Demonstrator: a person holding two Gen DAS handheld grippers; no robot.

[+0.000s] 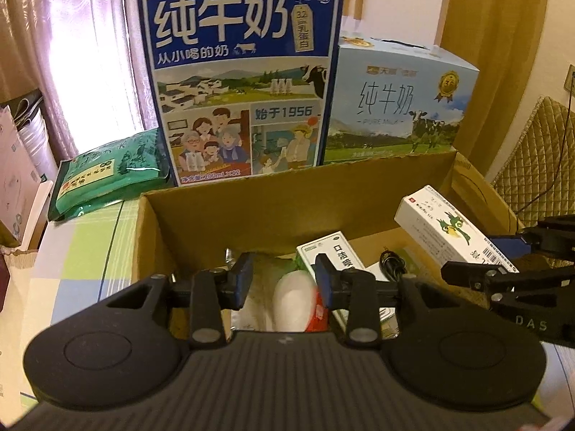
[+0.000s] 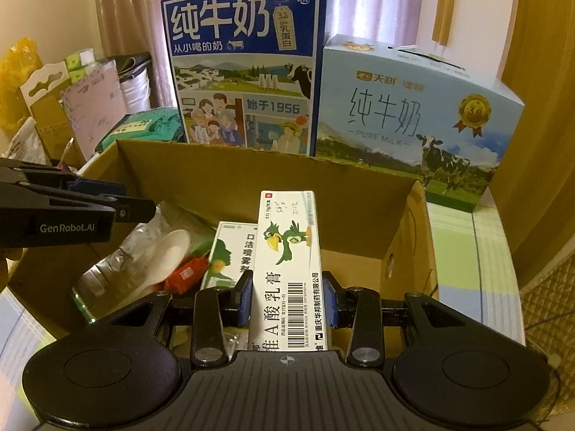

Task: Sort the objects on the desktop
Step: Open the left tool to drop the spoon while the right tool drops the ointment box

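Several items already lie in the cardboard box (image 2: 251, 179): a white spoon (image 2: 169, 251) in clear wrapping, a small red packet (image 2: 187, 274), a green-and-white spray carton (image 2: 230, 251) and a black cable (image 1: 391, 264), so the sorting looks well under way. And here comes another one: the right gripper (image 2: 287, 300) has its jaws pinching a white ointment carton (image 2: 287, 251) with a green bird on it, held lengthwise straight out ahead of the jaws, above the box's open top and not yet let go. The left gripper (image 1: 284, 274) hovers over the box too, jaws spread and holding nothing, the spoon right below and between them. Beyond both pairs of jaws, two milk cases stand behind the box, and a green pack (image 1: 107, 172) lies on the desk (image 1: 82, 251) off to the left; whether those count as things left to sort, I can't tell.
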